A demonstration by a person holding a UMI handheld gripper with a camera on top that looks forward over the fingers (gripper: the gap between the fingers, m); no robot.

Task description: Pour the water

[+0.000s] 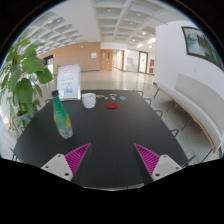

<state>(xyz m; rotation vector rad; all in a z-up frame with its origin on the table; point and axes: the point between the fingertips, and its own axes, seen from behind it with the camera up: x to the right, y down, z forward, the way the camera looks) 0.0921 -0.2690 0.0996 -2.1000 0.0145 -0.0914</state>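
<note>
We look forward along the gripper (111, 158) over a dark table (105, 140) in a bright hall. Our two fingers rise from the bottom of the view, each with a magenta pad (78, 155) on its inner face. The fingers are spread wide apart, and nothing sits between them; only bare tabletop shows in the gap.

Ahead of the left finger, and to its left, stands a clear plastic bottle (62, 118) with a green cap. It is upright on the table and apart from the fingers. Whether it holds water we cannot tell.

Farther back, near the table's far edge, stands a white cup (89, 100), upright, well apart from the bottle. To the right of the cup lies a small red thing (111, 104), flat on the table; we cannot tell what it is. Beyond that, at the far edge, is a small dark thing, too small to make out.

Behind the bottle stands a white sign (68, 80) with blue print, too small to read. At the left of the table is a leafy green plant (24, 80). Along the right side runs a white bench (190, 108), and on the wall above it hangs a framed picture (197, 43).
</note>
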